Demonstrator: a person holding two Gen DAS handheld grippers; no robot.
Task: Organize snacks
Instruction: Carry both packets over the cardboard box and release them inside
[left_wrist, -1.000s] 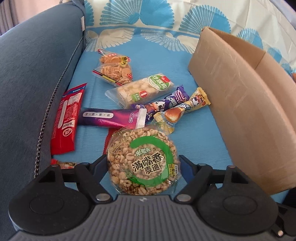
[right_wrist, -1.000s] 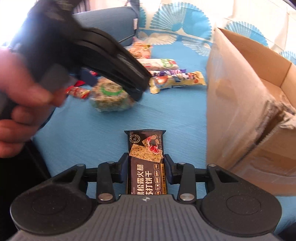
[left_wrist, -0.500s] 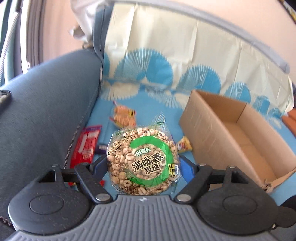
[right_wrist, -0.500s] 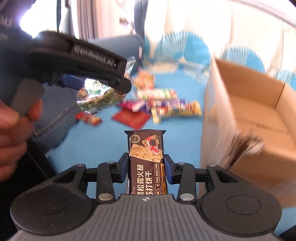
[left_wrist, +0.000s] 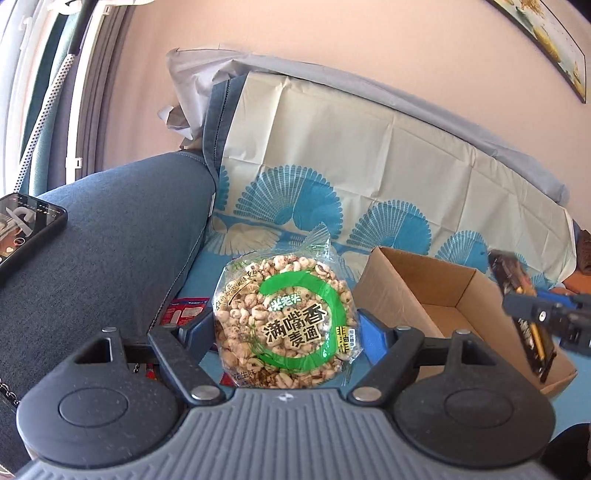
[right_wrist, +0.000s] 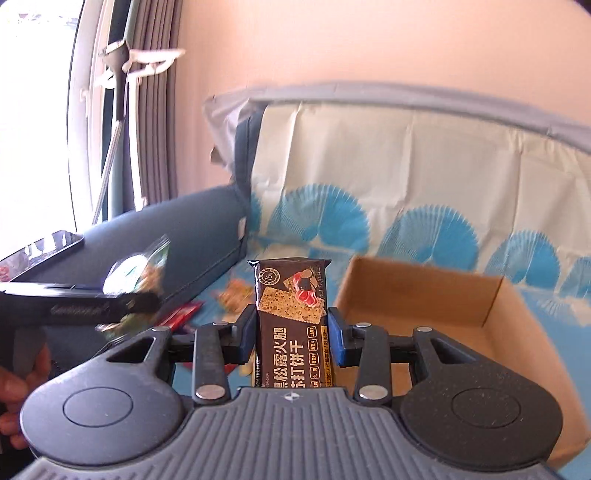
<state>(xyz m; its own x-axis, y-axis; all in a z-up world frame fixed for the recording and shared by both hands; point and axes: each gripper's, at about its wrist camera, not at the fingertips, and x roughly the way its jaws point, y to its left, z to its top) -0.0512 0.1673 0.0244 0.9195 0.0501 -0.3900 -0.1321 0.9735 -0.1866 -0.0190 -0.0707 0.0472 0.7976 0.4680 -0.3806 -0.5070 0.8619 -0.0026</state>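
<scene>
My left gripper (left_wrist: 286, 326) is shut on a round clear bag of puffed grain with a green ring label (left_wrist: 286, 321), held in the air above the sofa seat. My right gripper (right_wrist: 291, 330) is shut on a dark brown cracker packet (right_wrist: 291, 314), held upright. An open cardboard box (left_wrist: 436, 291) stands on the blue cloth to the right; in the right wrist view the box (right_wrist: 424, 295) lies just ahead and to the right. The right gripper with its packet (left_wrist: 524, 306) shows over the box's right side. The left gripper (right_wrist: 85, 308) shows blurred at the left.
A dark blue sofa armrest (left_wrist: 92, 258) rises on the left with a phone (left_wrist: 26, 229) lying on it. Several loose snack packets (right_wrist: 229, 295) remain on the blue seat cloth by the armrest. A fan-patterned cloth (left_wrist: 369, 166) covers the backrest. A hand (right_wrist: 14, 387) grips the left tool.
Both grippers have risen from the seat with their snacks and tilted up, so the backrest and wall now fill the views. The right gripper has come over the box.
</scene>
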